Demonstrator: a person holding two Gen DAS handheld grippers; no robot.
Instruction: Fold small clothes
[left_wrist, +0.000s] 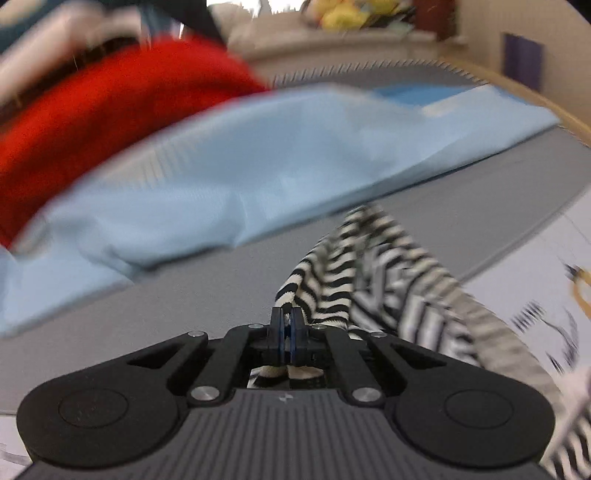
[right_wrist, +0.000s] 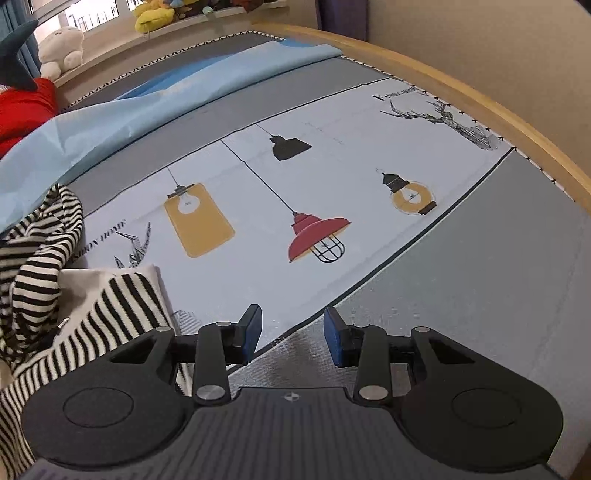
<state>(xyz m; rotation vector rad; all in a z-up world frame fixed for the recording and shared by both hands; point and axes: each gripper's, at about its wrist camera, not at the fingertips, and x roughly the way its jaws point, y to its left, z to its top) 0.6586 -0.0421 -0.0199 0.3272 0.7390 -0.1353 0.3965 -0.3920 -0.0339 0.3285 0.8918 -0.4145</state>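
Pinching a fold of the black-and-white striped garment (left_wrist: 373, 273), the left tongs (left_wrist: 287, 323) sit with their blue pads pressed together on the cloth's edge, and a bit of the same stripe shows behind the pads, inside the linkage. From the grip the striped garment trails ahead and off to the right of the tongs, over the grey part of the bed cover (left_wrist: 184, 295). Further ahead, a light blue cloth (left_wrist: 258, 158) lies across the bed from left to right, and a red item (left_wrist: 92, 118) sits beyond it to the upper left. Much of this view is blurred.

From the right wrist, the right tongs (right_wrist: 292, 334) stand partly open with nothing between the pads, poised over the bed cover (right_wrist: 480, 277) where the grey band meets the white panel printed with lamps (right_wrist: 317, 236). The striped garment (right_wrist: 74, 295) lies bunched just to the left of these tongs, not touching them. The light blue cloth (right_wrist: 147, 99) spreads far ahead on the left, the red item (right_wrist: 26, 107) beyond it. A wooden bed edge (right_wrist: 480, 107) curves along the right, and soft toys (right_wrist: 62, 48) sit on a ledge far ahead.
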